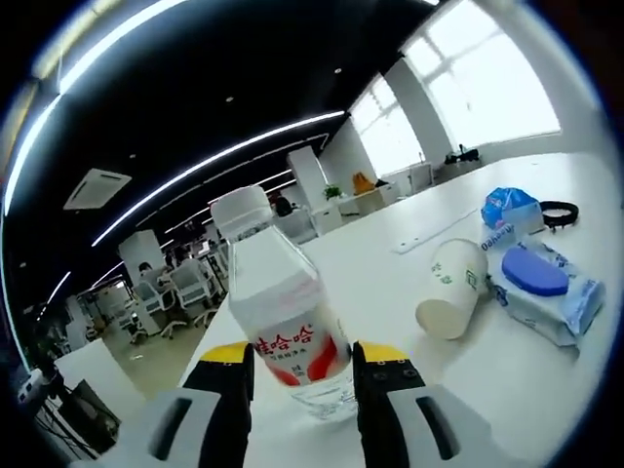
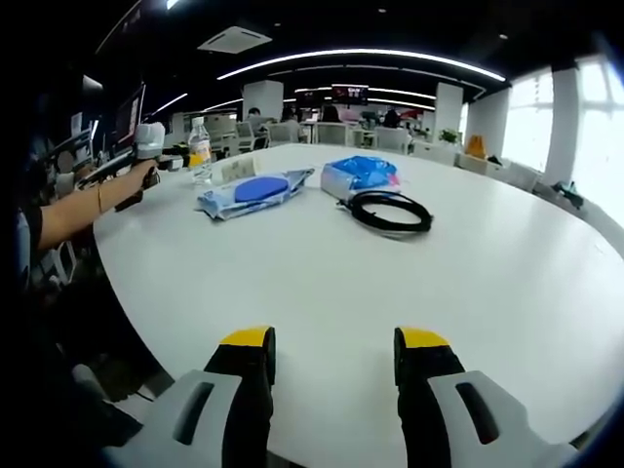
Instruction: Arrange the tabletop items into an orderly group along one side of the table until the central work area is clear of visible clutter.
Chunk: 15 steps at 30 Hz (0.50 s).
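Observation:
A clear bottle [image 1: 288,312] with a white cap and a red-lettered label stands tilted on the white table [image 1: 507,390], and my left gripper [image 1: 304,363] is shut on it at the label. To its right lie a paper cup [image 1: 453,288] on its side, a wipes pack [image 1: 541,283] with a blue lid, a blue tissue pack [image 1: 509,210] and a black cable [image 1: 559,213]. My right gripper [image 2: 334,341] stands open over bare table [image 2: 322,283], well short of the coiled cable [image 2: 390,210], tissue pack [image 2: 359,175], wipes pack [image 2: 255,192] and bottle [image 2: 200,151].
A person's hand and forearm [image 2: 88,205] hold the left gripper [image 2: 146,141] at the table's far left edge. Beyond the table are office chairs and desks [image 1: 185,288], and windows [image 1: 487,88] along one wall. The table's near edge curves around my right gripper.

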### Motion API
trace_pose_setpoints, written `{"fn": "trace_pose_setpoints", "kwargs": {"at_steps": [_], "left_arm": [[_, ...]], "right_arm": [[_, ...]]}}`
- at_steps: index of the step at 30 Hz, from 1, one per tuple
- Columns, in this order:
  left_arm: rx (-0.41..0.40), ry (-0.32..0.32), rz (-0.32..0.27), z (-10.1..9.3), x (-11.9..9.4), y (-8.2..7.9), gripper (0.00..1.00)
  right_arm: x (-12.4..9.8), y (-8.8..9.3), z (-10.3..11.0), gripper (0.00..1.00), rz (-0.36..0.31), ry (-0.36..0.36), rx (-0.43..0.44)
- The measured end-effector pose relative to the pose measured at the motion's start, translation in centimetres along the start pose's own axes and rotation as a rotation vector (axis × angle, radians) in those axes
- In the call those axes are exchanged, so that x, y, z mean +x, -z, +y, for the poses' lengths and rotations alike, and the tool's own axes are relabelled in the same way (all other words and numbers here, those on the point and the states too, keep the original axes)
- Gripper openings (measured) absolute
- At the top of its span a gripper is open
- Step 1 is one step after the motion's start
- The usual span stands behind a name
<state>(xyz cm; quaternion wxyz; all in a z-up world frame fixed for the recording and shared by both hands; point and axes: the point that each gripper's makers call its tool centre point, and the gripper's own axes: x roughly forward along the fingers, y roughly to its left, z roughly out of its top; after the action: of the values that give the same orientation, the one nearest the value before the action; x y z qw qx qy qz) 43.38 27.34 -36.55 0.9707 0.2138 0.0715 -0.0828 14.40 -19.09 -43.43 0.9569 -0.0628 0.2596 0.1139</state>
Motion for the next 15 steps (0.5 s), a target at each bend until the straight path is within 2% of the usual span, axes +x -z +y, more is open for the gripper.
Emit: {"fn": "trace_pose_setpoints", "kwargs": {"at_steps": [7, 15], "left_arm": [[0.102, 0.034, 0.018, -0.1, -1.1, 0.2, 0.34], [0.163, 0.056, 0.017, 0.0, -1.9, 0.3, 0.32]], "right_arm": [[0.0, 0.1, 0.4, 0.47, 0.002, -0.009, -0.003], [-0.1, 0.1, 0.5, 0.47, 0.002, -0.009, -0.008]]}}
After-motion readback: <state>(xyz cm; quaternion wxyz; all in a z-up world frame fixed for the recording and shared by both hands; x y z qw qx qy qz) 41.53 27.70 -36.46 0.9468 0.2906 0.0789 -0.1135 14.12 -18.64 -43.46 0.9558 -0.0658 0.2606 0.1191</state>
